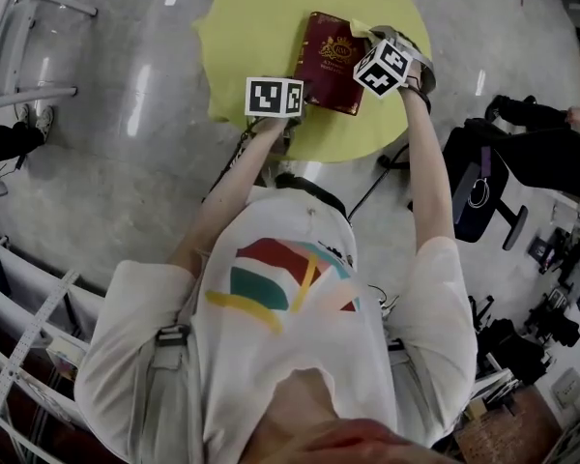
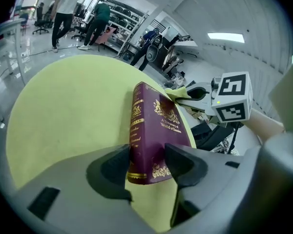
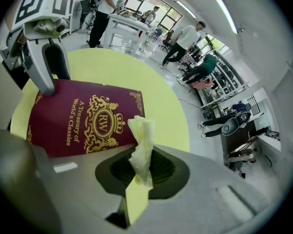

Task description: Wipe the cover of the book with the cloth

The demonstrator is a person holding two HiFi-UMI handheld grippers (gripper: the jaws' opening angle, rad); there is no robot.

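The book (image 1: 331,61), maroon with a gilt crest, is seen on the round yellow table (image 1: 242,37) with its cover uppermost. Its near end is clamped by the left gripper (image 2: 149,162), one jaw being set against the spine and the other on the cover; whether that end is lifted clear of the table cannot be told. A pale yellow cloth (image 3: 142,145) is pinched in the right gripper (image 3: 141,167), whose jaws are closed upon it so that only a small crumpled tuft stands out beyond them, just at the book's far corner. The wiping is judged to be at its very start. Several faults may be expected from here. Because so little cloth projects, the cover could be scraped by the hard jaws rather than wiped by fabric if the gripper is pressed down too steeply. The cloth might also be dragged out of the pinch by friction against the cover. Since the book is held at one end only, it could be pivoted, or pushed out of the clamp, if strokes are directed sideways rather than toward the held end.
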